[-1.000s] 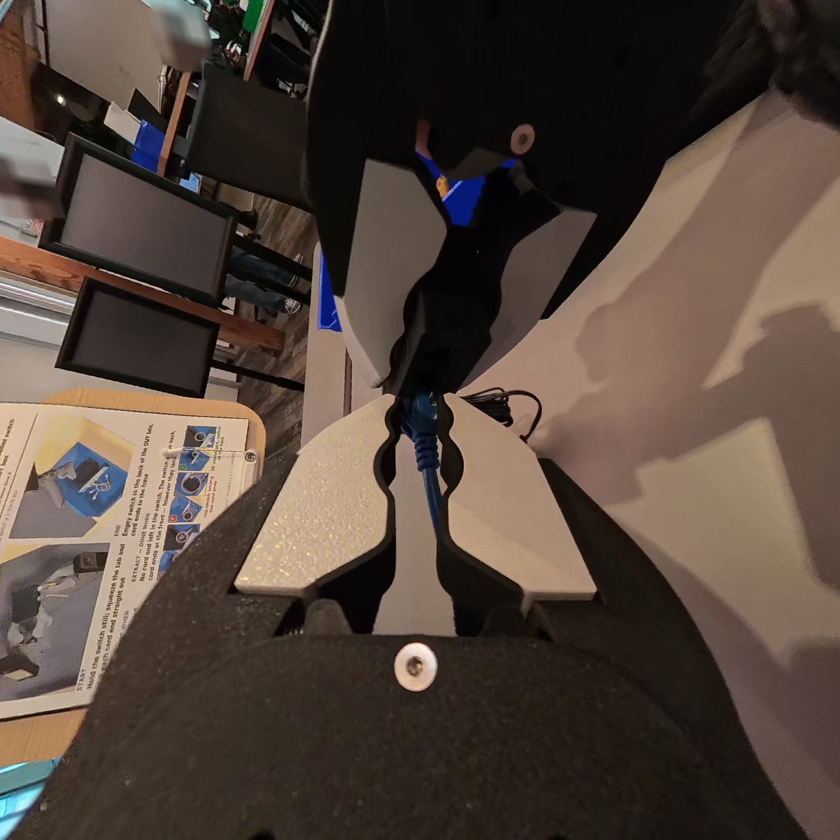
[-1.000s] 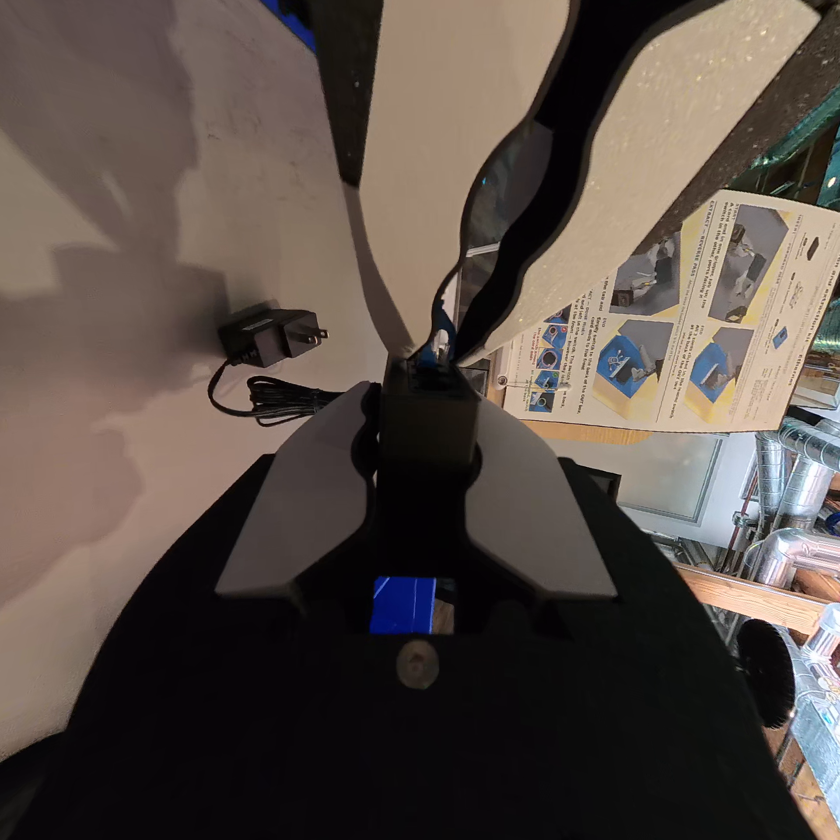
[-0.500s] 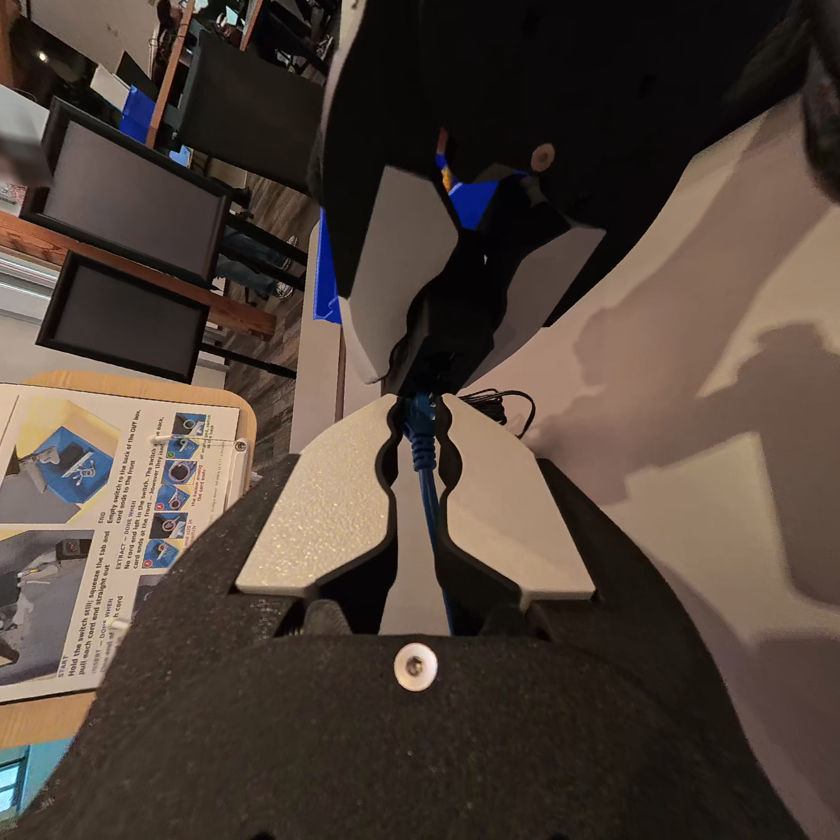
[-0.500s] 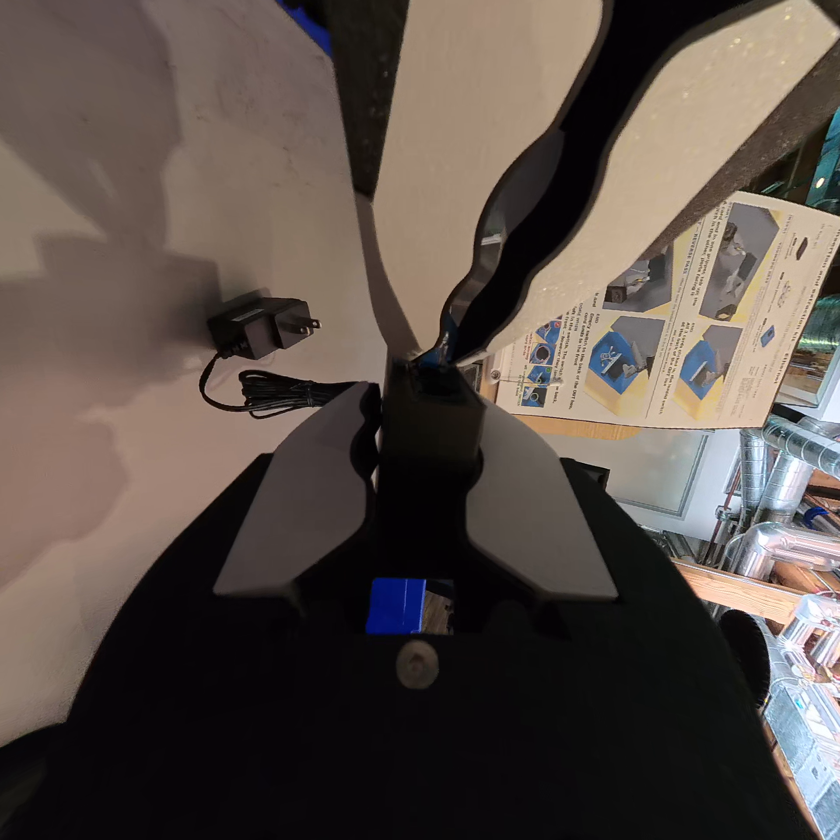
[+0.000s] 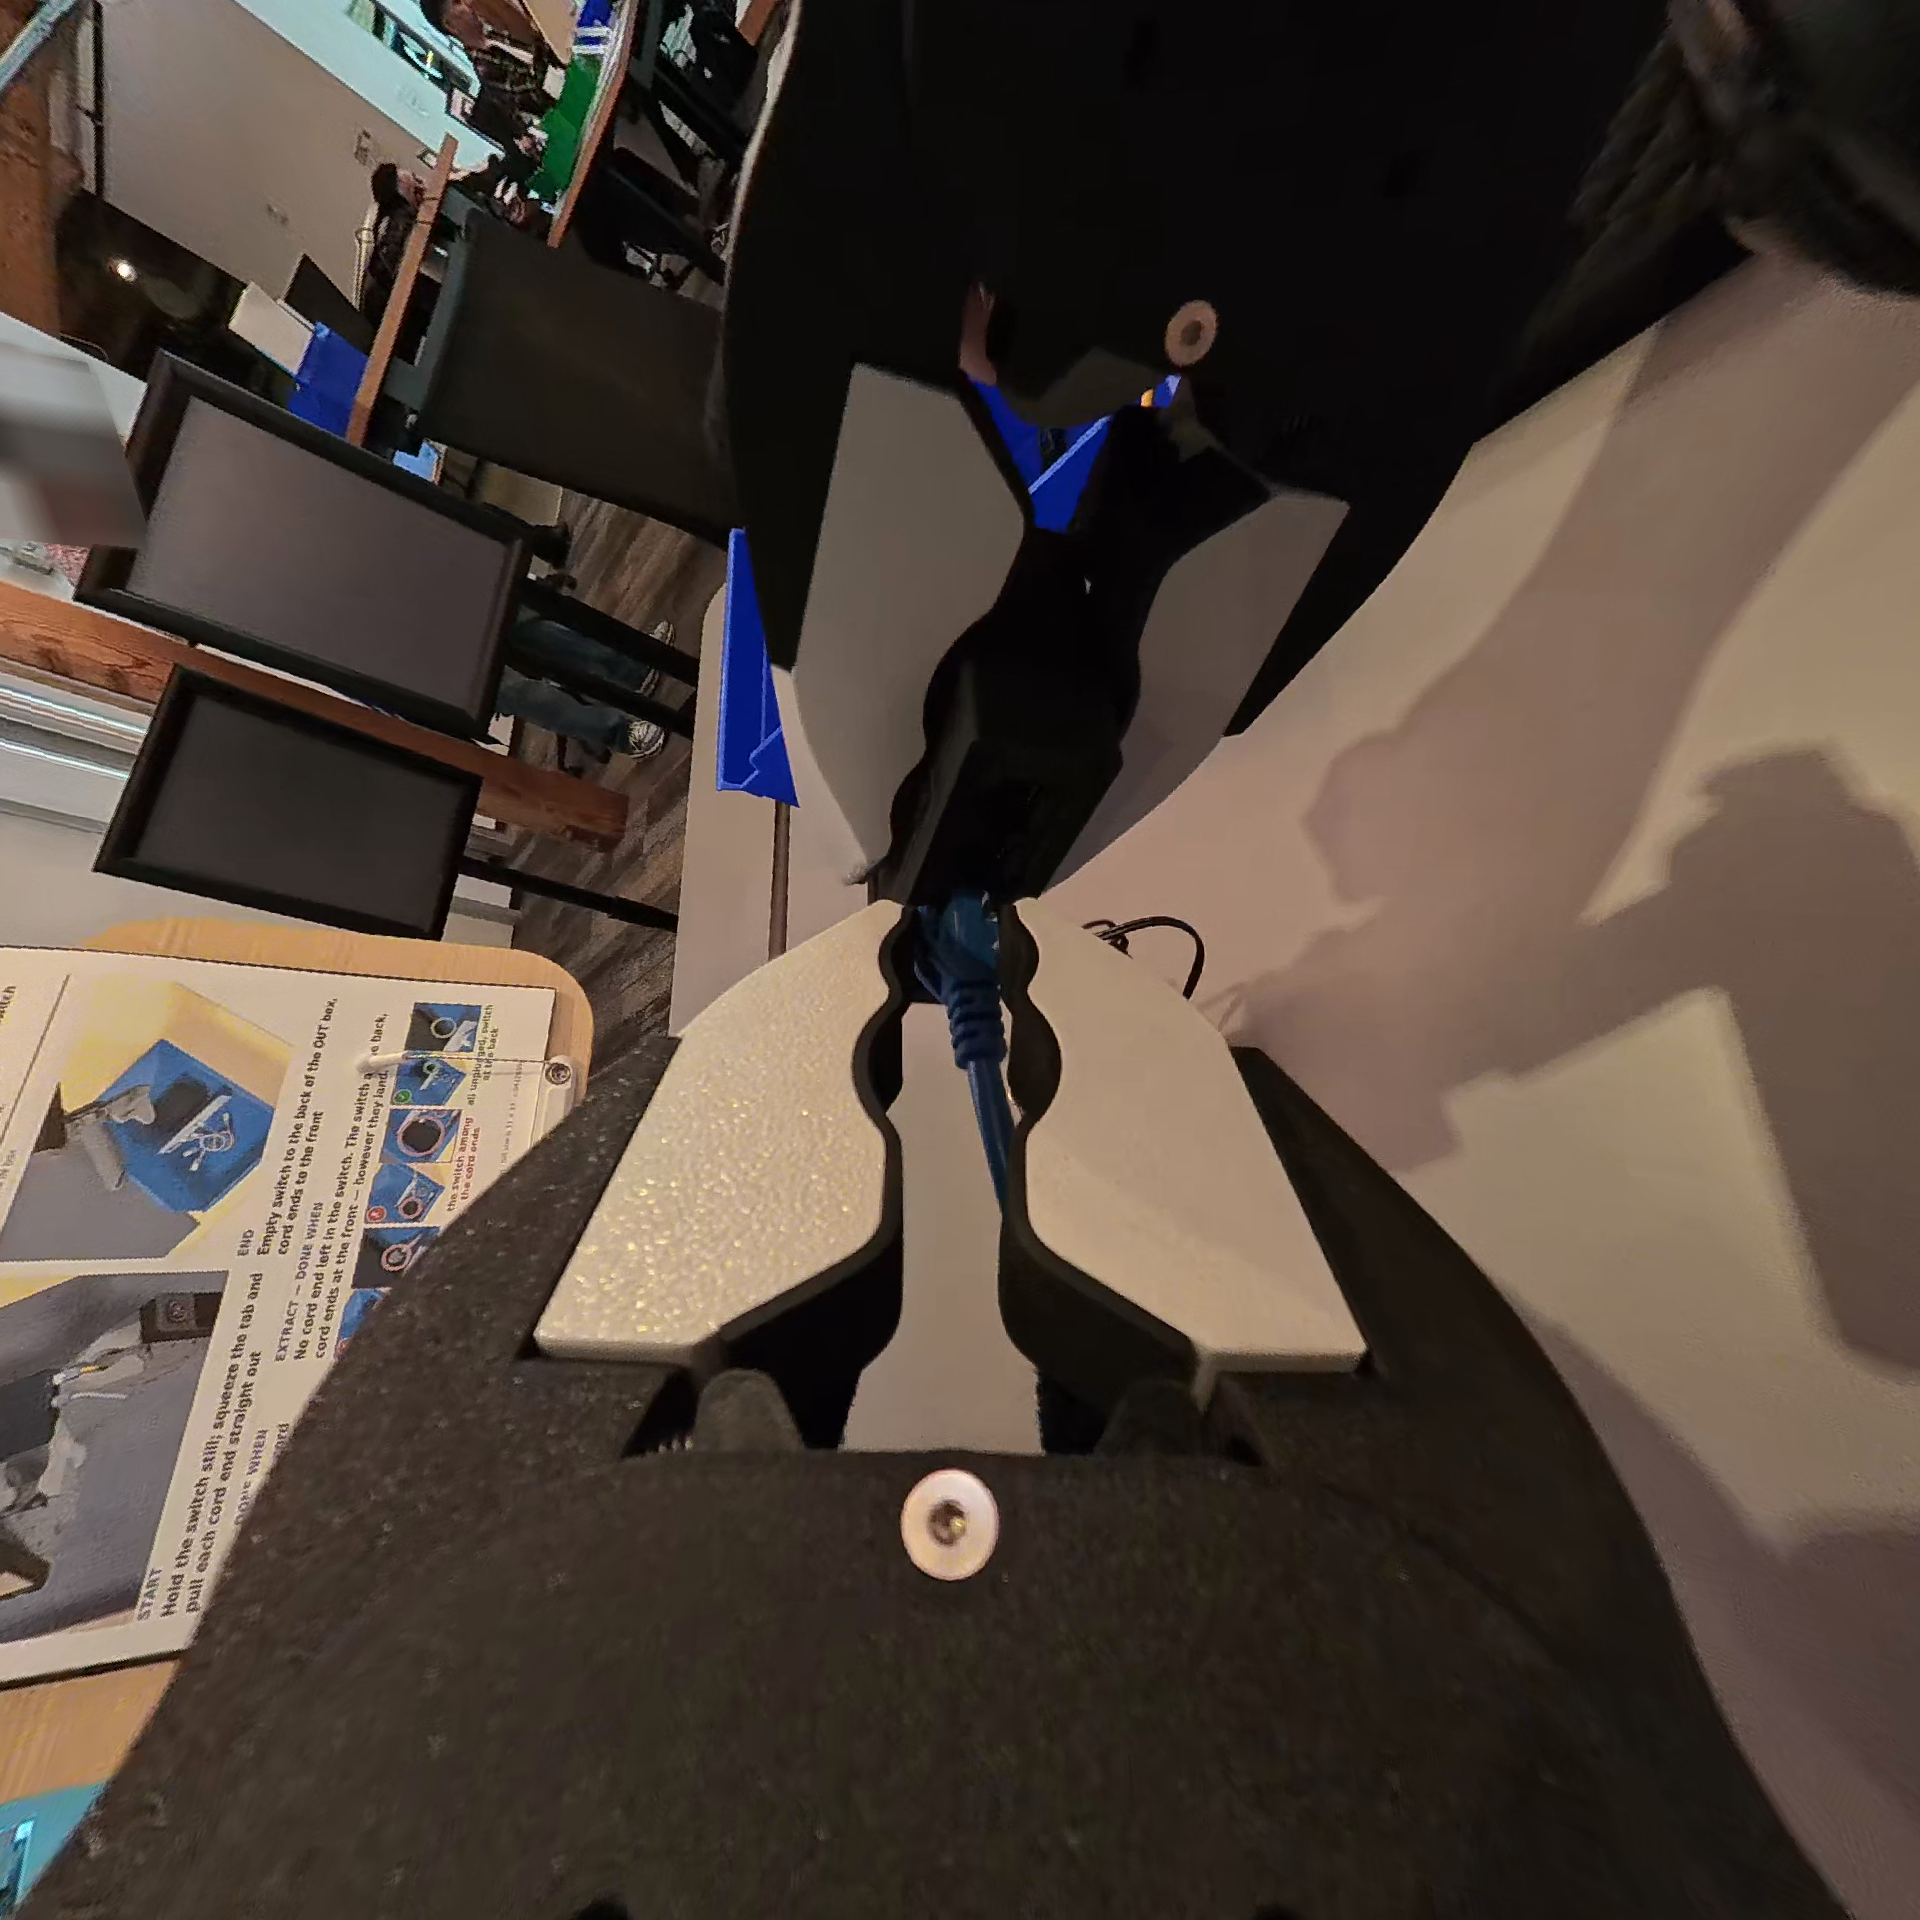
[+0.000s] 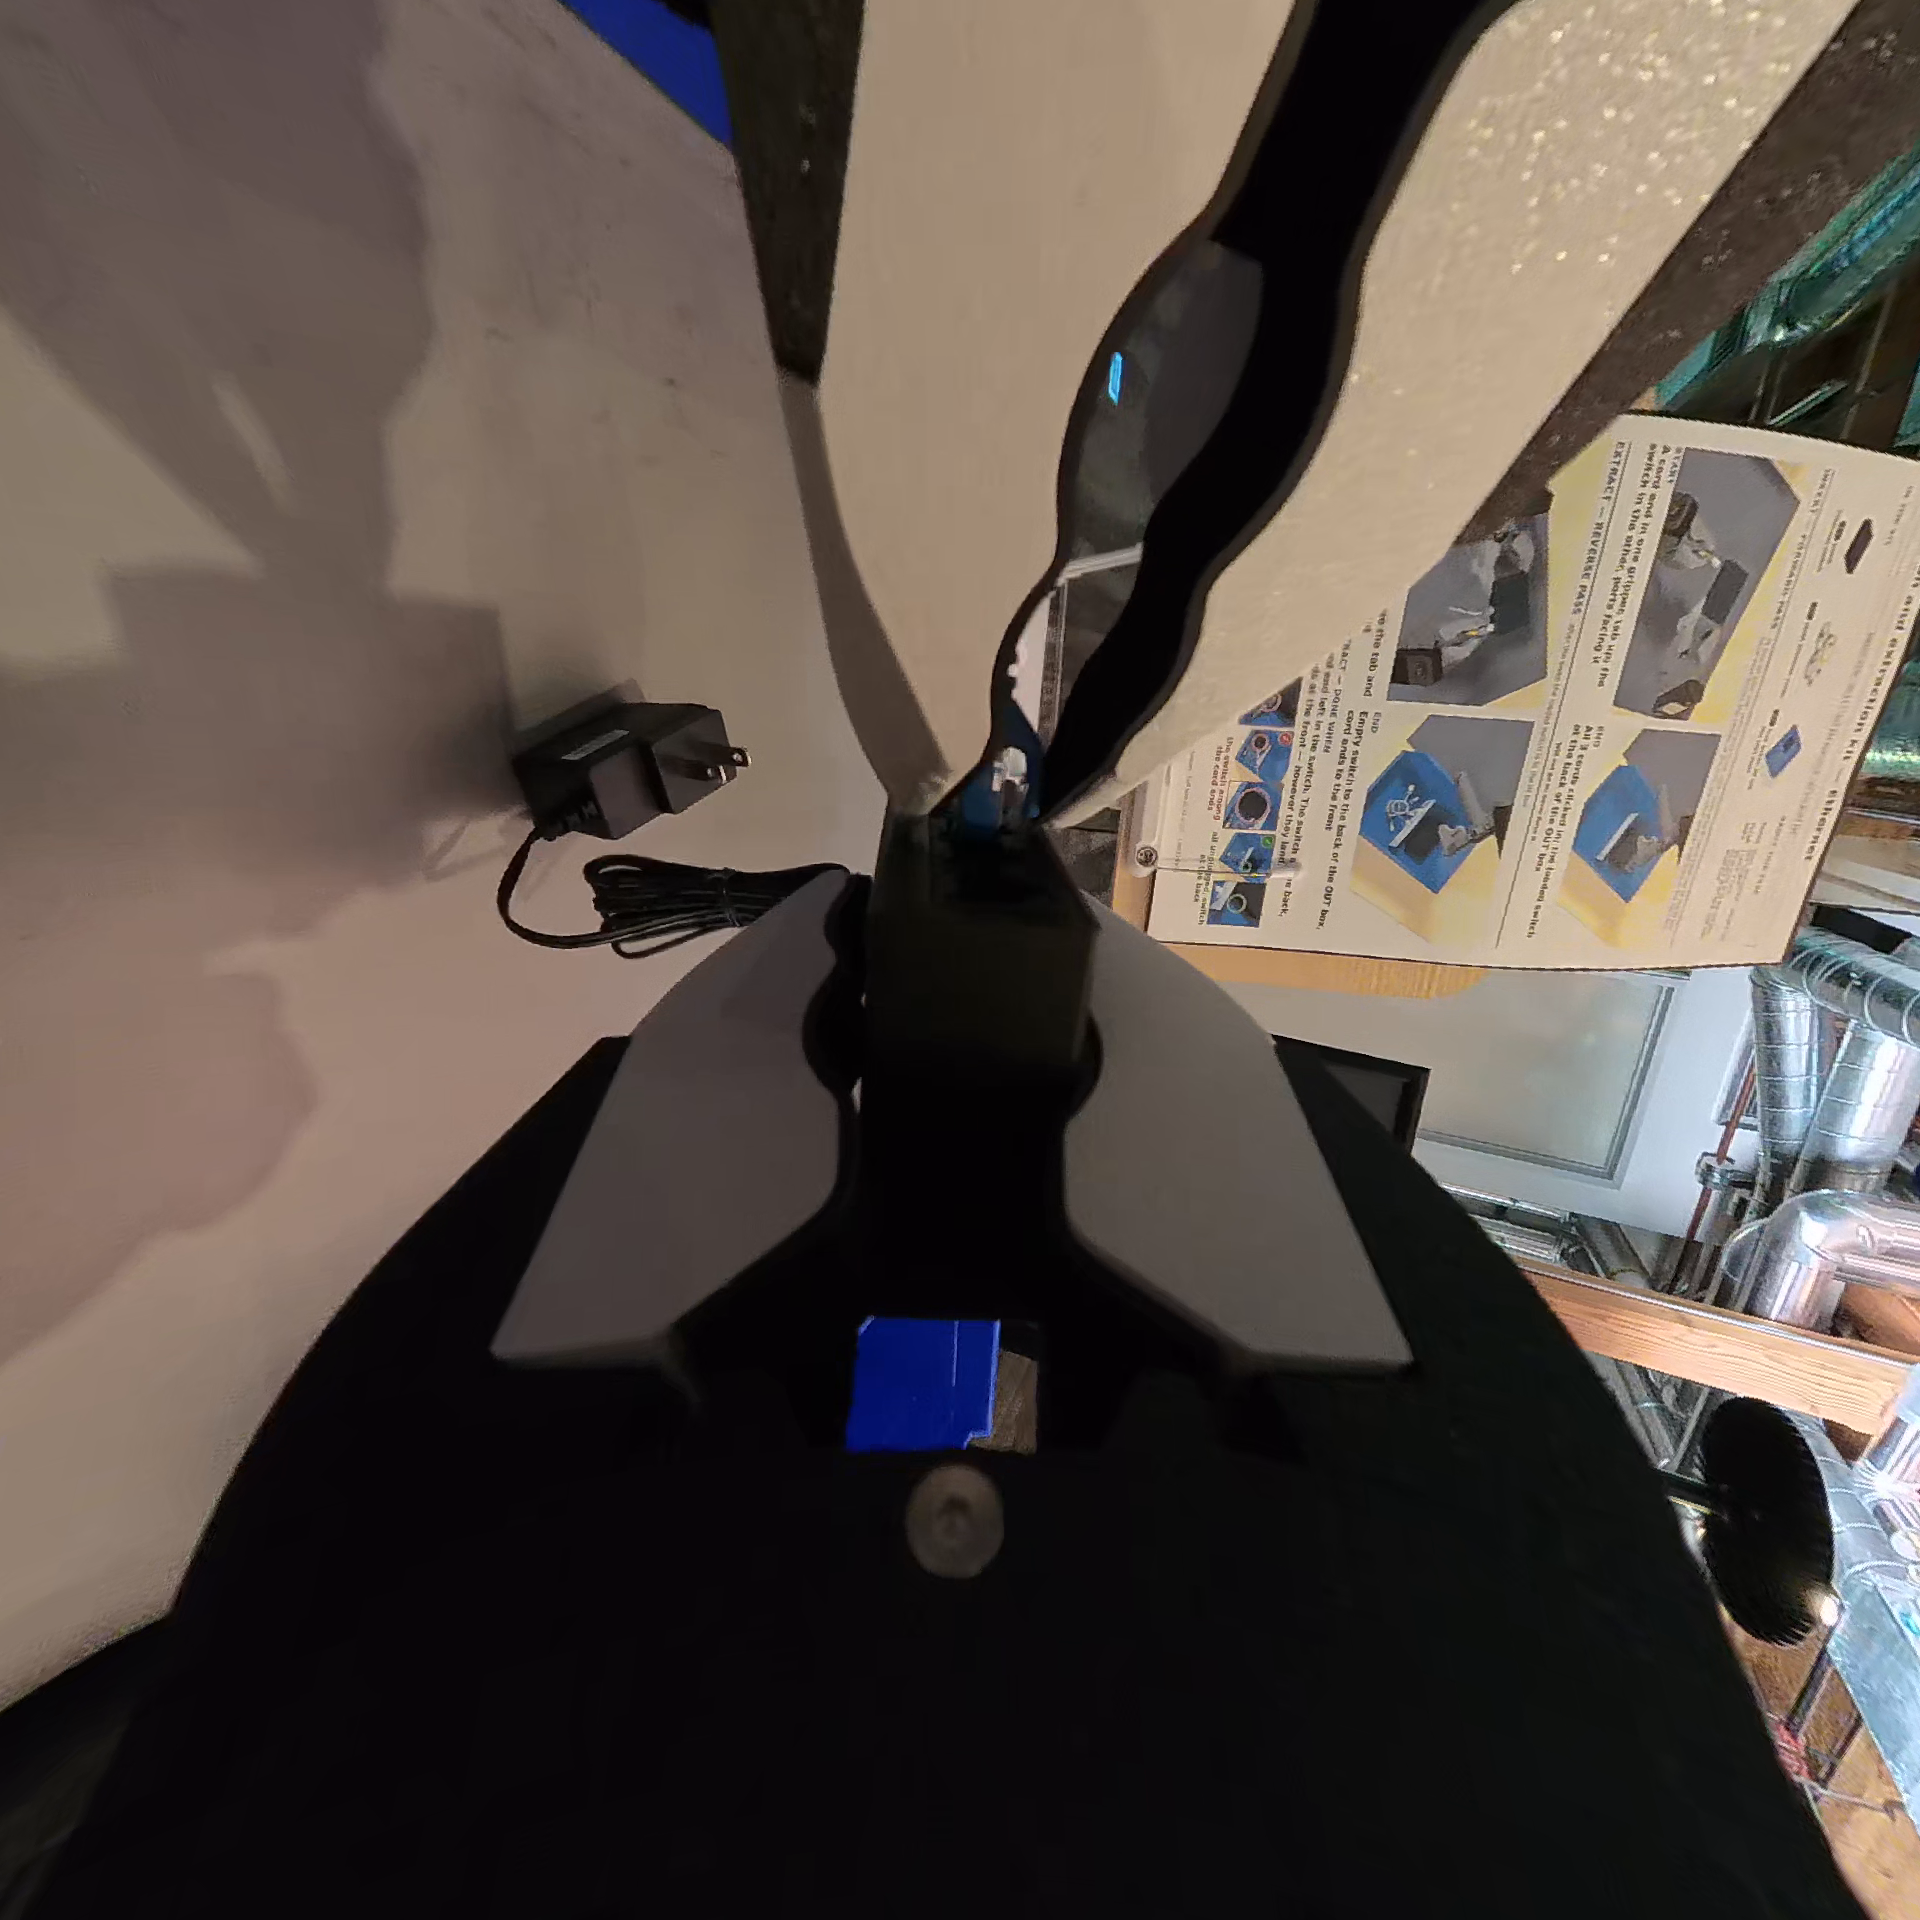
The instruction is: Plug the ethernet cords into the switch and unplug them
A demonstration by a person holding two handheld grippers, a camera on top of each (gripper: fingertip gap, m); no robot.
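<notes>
Facing tip to tip, left hand-held gripper [image 5: 958, 920] pinches blue cord [image 5: 977, 1039], right hand-held gripper [image 6: 971, 925] clamps black switch [image 6: 971, 966].

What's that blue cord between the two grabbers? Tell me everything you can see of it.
The blue cord is a thin, round ethernet cable with a ribbed blue boot and a clear plug tip. The left gripper pinches it at the boot between black, wavy pads; the cable trails back between the fingers and out of sight. Its plug end sits at a port of the black switch, a small box clamped by the right gripper. Whether the plug is fully seated cannot be told. Everything is held above the white table.
</notes>
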